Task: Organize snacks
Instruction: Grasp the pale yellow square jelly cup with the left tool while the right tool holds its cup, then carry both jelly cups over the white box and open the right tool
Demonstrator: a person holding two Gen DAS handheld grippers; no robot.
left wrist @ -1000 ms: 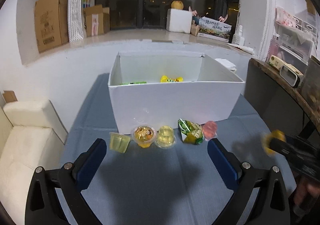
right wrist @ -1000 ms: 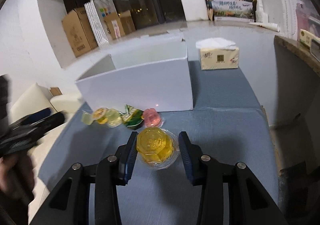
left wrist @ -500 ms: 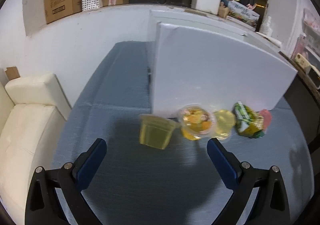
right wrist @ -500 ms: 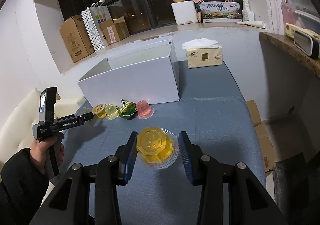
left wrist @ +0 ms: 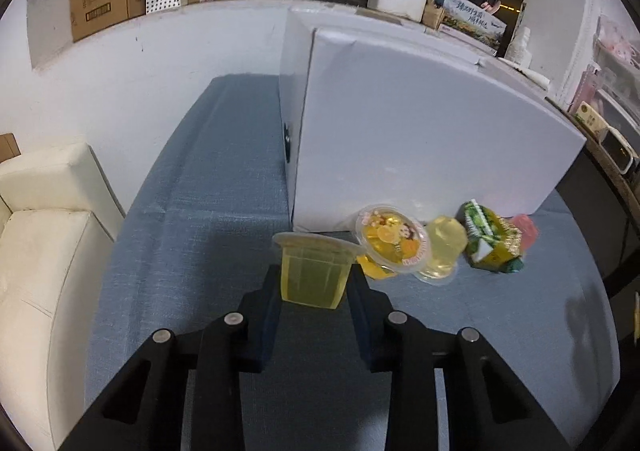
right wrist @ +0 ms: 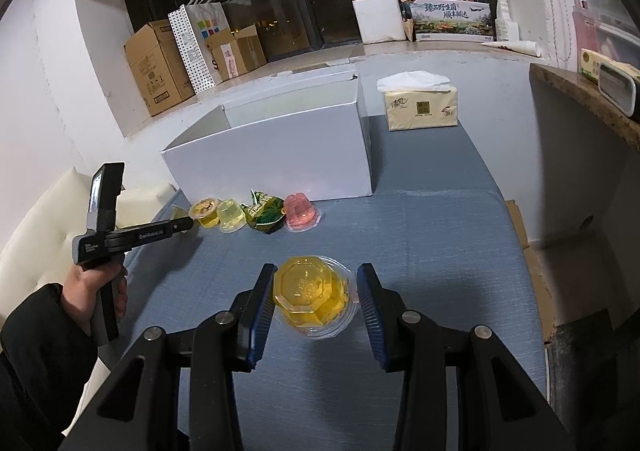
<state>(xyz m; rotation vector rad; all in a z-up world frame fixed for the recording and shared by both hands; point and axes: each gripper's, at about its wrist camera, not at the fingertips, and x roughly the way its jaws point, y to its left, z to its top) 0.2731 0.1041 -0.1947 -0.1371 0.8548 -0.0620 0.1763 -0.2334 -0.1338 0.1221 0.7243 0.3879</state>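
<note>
My left gripper [left wrist: 314, 279] is shut on a pale yellow-green jelly cup [left wrist: 314, 271] at the left end of a snack row in front of the white box [left wrist: 420, 131]. Beside it lie an orange fruit cup [left wrist: 390, 237], a clear yellow jelly cup [left wrist: 444, 247], a green packet [left wrist: 490, 243] and a pink jelly [left wrist: 526, 231]. My right gripper [right wrist: 316, 291] is shut on a yellow jelly cup [right wrist: 312, 291] held above the blue cloth. The right wrist view shows the left gripper [right wrist: 176, 227] at the row and the white box [right wrist: 276, 147].
A tissue pack [right wrist: 420, 107] stands right of the box. A cream sofa [left wrist: 44, 231] borders the table on the left. A dark counter [right wrist: 580, 99] stands on the right. Cardboard boxes [right wrist: 160, 67] sit on the window ledge behind.
My left gripper moved in on the yellow-green jelly cup and closed on it from wide open. My right gripper kept its hold on the yellow cup and barely moved.
</note>
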